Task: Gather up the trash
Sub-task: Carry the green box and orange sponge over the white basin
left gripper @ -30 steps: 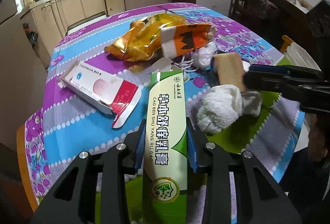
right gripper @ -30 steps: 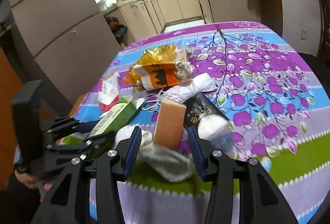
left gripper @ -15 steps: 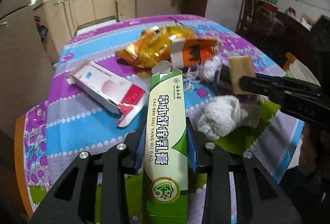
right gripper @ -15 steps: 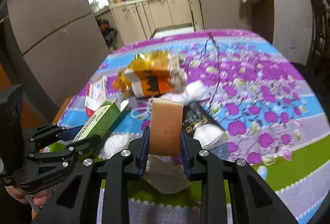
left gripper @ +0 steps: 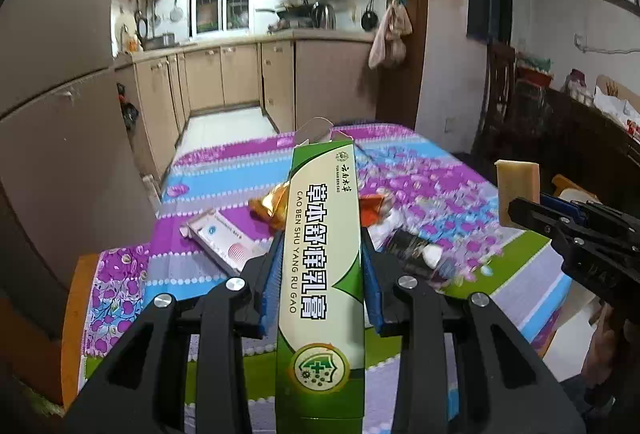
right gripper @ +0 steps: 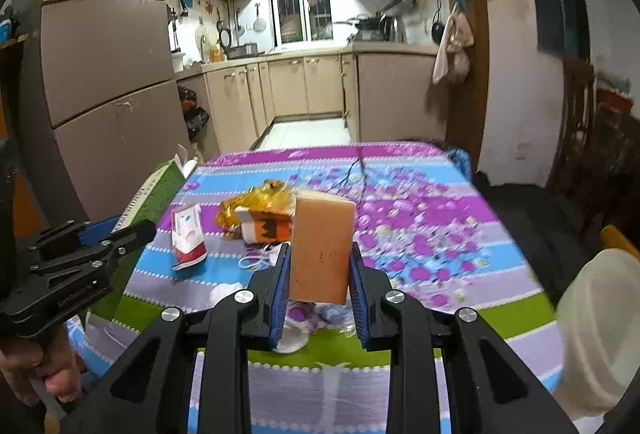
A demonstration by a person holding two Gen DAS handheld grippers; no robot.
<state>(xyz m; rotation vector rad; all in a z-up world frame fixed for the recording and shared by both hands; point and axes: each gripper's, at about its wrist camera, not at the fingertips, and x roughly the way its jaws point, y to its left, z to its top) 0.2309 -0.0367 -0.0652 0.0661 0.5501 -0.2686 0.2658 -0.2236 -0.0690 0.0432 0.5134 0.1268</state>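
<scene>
Both grippers hung above the near edge of a table draped in a purple, blue and green flowered cloth (right gripper: pixel 420 218), each tilted slightly downward toward the kitchen beyond. The left gripper (left gripper: pixel 320 274) was clamped on a long green-and-cream cardboard carton (left gripper: pixel 324 246) printed with Chinese characters, which ran forward between its blue pads, its torn flap raised ahead. The right gripper (right gripper: pixel 318 282), its jaws having just closed, grasped an upright tan rectangular sponge block (right gripper: pixel 322 246) clear of the cloth. Below and ahead of the two grippers lay a crumpled gold foil wrapper (right gripper: pixel 264 200), an orange-and-white printed packet (right gripper: pixel 268 226) and an opened red-and-white flat box (right gripper: pixel 188 234), all near the table's middle. The far half of the cloth ahead stood bare. To the right of the right gripper, a pale round container (right gripper: pixel 600 330) sat just off the table's corner. A bare hand (right gripper: pixel 44 366) gripped the left gripper's handle at the left edge of the right wrist view.
</scene>
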